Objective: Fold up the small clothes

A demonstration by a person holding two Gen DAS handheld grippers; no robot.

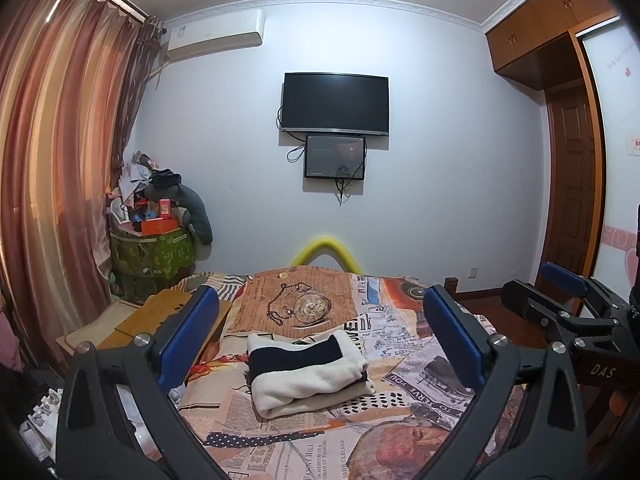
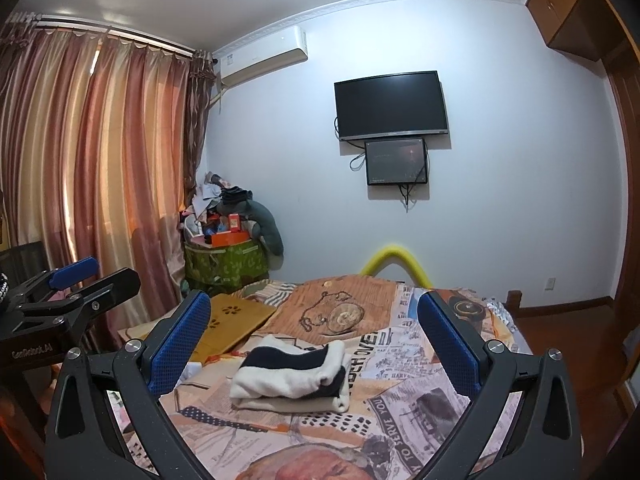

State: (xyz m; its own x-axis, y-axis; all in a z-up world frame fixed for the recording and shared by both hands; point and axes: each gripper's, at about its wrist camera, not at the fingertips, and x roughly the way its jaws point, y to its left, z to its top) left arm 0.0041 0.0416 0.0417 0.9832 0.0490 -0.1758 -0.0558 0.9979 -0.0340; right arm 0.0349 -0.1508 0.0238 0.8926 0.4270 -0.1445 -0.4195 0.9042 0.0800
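Newsprint-patterned bedspread (image 1: 400, 432) covers the bed below me, and on it lies the folded cream-and-navy knitted garment (image 1: 306, 372), a compact stack, layers squared so it holds shape. My left gripper (image 1: 320, 336) and right gripper (image 2: 314, 340) hover above it, jaws spread wide, empty; I judge folding done, so nothing needs holding.

Black fingers (image 1: 188, 336) with blue textured pads, silver screws, white lettering.

Bare bedspread rings the folded garment (image 1: 306, 372) mid-bed (image 1: 400, 424); a wooden board (image 2: 236, 320) crowds the bed's left edge, other edges unobstructed.
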